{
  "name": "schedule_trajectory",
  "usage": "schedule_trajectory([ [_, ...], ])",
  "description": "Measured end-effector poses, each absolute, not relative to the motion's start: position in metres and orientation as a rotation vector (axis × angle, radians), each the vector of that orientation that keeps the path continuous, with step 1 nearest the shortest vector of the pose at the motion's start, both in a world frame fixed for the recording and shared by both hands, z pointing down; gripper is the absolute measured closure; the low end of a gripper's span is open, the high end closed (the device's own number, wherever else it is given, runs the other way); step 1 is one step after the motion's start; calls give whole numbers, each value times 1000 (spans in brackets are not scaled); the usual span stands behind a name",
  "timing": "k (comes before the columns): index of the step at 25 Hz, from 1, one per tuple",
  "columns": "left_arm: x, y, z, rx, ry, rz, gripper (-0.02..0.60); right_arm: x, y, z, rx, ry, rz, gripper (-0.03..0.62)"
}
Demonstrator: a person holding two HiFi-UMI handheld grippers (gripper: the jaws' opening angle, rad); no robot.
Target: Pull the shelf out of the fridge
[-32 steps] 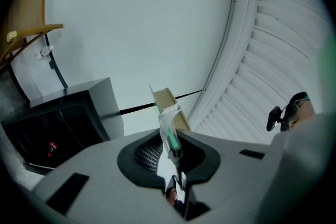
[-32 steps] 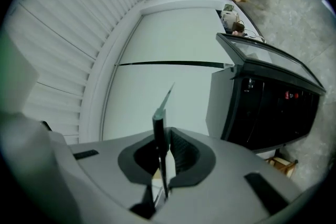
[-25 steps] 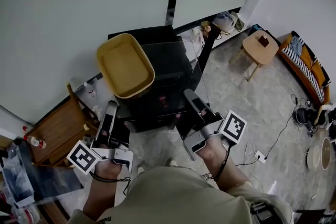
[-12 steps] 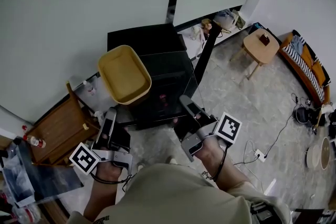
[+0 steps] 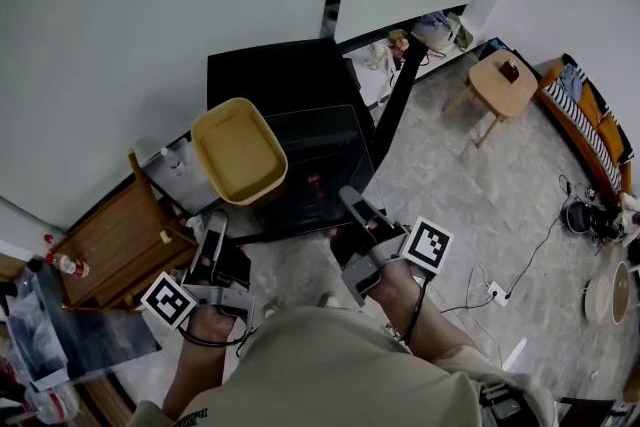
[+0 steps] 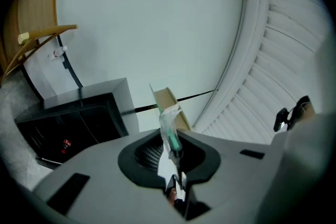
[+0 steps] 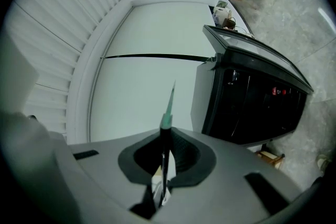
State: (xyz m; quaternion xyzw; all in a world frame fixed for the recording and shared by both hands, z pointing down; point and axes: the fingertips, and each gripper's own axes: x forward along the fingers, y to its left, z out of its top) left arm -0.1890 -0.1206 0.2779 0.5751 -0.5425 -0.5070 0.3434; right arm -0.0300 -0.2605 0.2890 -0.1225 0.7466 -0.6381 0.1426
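Note:
A clear glass shelf [image 5: 325, 143] is out in front of the black fridge [image 5: 275, 73], held level at its near edge by both grippers. A yellow tub [image 5: 238, 150] rides on the shelf's left part. My left gripper [image 5: 213, 227] is shut on the shelf's near left edge. My right gripper [image 5: 352, 201] is shut on the near right edge. In the left gripper view the green-edged pane [image 6: 169, 128] runs edge-on between the jaws [image 6: 173, 150], with the tub [image 6: 172, 101] behind it. The right gripper view shows the same thin pane [image 7: 169, 105] pinched in the right gripper [image 7: 165, 140], and the fridge [image 7: 252, 107] to the right.
The fridge door [image 5: 396, 103] stands open on the right side. A wooden table [image 5: 115, 245] is at the left, with a round wooden stool [image 5: 505, 83] and a sofa [image 5: 590, 130] at the right. A power strip and cables [image 5: 492, 295] lie on the stone floor.
The shelf with the yellow tub has come further out of the fridge toward me. Both grippers have drawn back with it, still shut on its edge.

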Motion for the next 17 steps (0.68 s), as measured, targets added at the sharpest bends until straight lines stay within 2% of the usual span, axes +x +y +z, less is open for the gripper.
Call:
schedule_trajectory([
  [17,-194,-122,284,1490,-1405,-1290,546,-36,-262,298,-345,2117,-1865,589],
])
